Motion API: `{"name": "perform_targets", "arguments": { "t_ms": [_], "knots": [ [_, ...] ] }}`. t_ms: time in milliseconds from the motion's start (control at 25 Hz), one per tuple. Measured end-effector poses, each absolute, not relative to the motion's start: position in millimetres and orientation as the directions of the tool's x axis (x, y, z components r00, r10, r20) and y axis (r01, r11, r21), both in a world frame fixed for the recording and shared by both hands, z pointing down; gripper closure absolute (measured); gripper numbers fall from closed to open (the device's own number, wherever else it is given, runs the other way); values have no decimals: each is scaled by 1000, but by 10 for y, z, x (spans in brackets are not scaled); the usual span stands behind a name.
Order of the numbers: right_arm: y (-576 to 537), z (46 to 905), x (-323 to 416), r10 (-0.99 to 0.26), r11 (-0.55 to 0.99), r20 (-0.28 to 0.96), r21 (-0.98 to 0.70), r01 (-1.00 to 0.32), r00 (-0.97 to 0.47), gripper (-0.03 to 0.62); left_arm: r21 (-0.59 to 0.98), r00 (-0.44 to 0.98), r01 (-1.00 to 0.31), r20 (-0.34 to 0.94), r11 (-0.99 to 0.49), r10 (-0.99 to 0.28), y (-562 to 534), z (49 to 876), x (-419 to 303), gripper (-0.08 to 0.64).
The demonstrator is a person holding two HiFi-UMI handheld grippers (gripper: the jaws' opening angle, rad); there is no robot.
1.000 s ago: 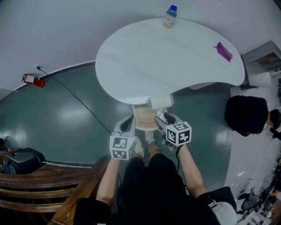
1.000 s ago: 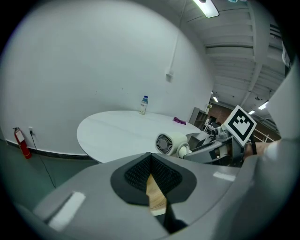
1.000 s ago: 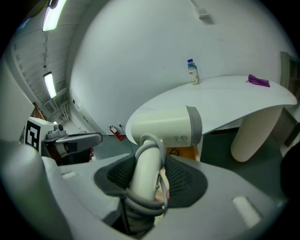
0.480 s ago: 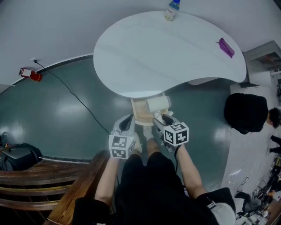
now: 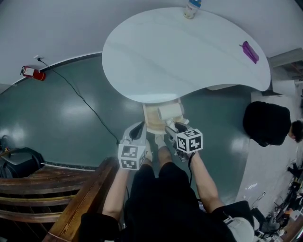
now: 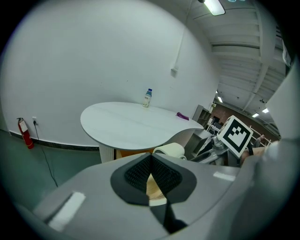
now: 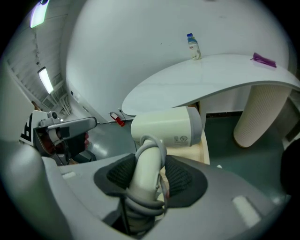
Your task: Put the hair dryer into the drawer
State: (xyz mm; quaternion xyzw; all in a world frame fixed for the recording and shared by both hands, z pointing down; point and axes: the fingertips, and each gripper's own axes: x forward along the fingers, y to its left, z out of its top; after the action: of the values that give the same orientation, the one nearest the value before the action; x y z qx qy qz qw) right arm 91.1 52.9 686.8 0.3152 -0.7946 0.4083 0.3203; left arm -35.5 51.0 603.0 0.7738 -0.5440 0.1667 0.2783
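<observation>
A cream hair dryer (image 7: pixel 164 129) with its cord wound round the handle is held by that handle in my right gripper (image 7: pixel 150 173), which is shut on it. In the head view the hair dryer (image 5: pixel 169 111) hangs over the open wooden drawer (image 5: pixel 152 124) under the white table's near edge, with the right gripper (image 5: pixel 173 127) just behind it. To the left of the drawer, my left gripper (image 5: pixel 138 134) is shut and holds nothing. In the left gripper view, its pads meet at the tip (image 6: pixel 151 161), and the dryer (image 6: pixel 169 151) shows beyond them.
The white table (image 5: pixel 180 52) bears a bottle (image 5: pixel 191 9) at the far edge and a purple item (image 5: pixel 250 52) at the right. Its ribbed pedestal (image 7: pixel 255 115) stands right of the drawer. A wooden bench (image 5: pixel 57 189) is at the lower left, and a person in black (image 5: pixel 265 123) at the right.
The right gripper has sunk with the hair dryer, bringing it lower over the open drawer. The left gripper has dropped a little too.
</observation>
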Motion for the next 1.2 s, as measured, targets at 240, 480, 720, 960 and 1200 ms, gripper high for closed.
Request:
{"name": "perform_targets", "arguments": {
  "t_ms": [240, 480, 720, 960, 1200],
  "knots": [
    [440, 7009, 841, -189, 465, 789, -453, -761, -585, 385, 256, 329, -942, 560, -219, -760, 444, 6030, -456, 552],
    [321, 7144, 794, -154, 468, 807, -448, -762, -570, 385, 261, 310, -946, 567, -191, -763, 369, 6075, -544, 552],
    [201, 7242, 764, -129, 465, 813, -456, -759, -567, 385, 264, 296, -950, 578, -170, -760, 295, 6150, -556, 552],
    [66, 7366, 693, -112, 470, 820, -454, -757, -561, 385, 269, 283, -952, 591, -146, -756, 237, 6224, -612, 552],
    [-32, 7508, 644, -119, 470, 820, -450, -759, -560, 385, 282, 277, -951, 603, -125, -748, 199, 6364, -636, 552]
  ]
}}
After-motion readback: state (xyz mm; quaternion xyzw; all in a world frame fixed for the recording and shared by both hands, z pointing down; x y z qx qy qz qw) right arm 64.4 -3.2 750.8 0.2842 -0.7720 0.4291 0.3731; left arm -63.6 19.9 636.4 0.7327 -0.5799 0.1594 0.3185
